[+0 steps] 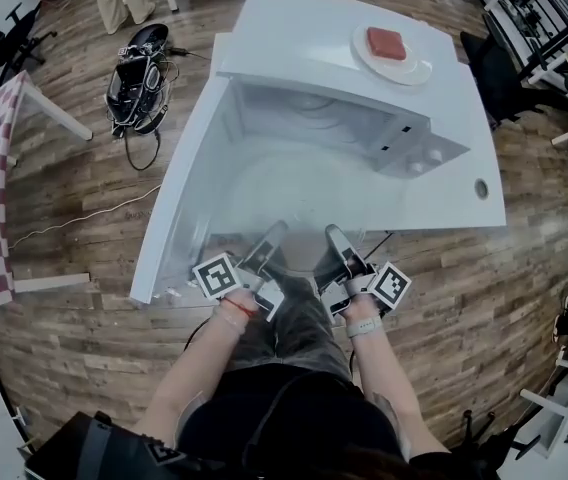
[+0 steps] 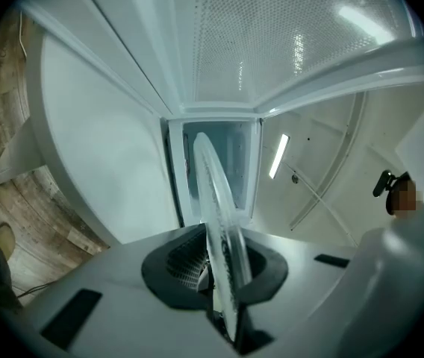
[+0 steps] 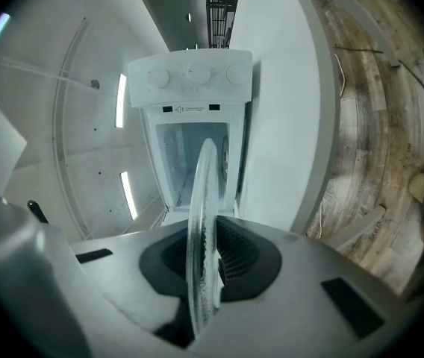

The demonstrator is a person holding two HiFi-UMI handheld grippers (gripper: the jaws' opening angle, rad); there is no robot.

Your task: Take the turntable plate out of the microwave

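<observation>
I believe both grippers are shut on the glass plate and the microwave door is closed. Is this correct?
Not quite: the head view shows the microwave door open, swung to the left. The left gripper and right gripper are indeed shut on the glass plate.

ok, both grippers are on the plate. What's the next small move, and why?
Probably draw the turntable plate straight back toward the person, kept level. The left gripper and right gripper are both shut on its near rim, and its far part seems to lie inside the microwave opening, beside the open door.
</observation>
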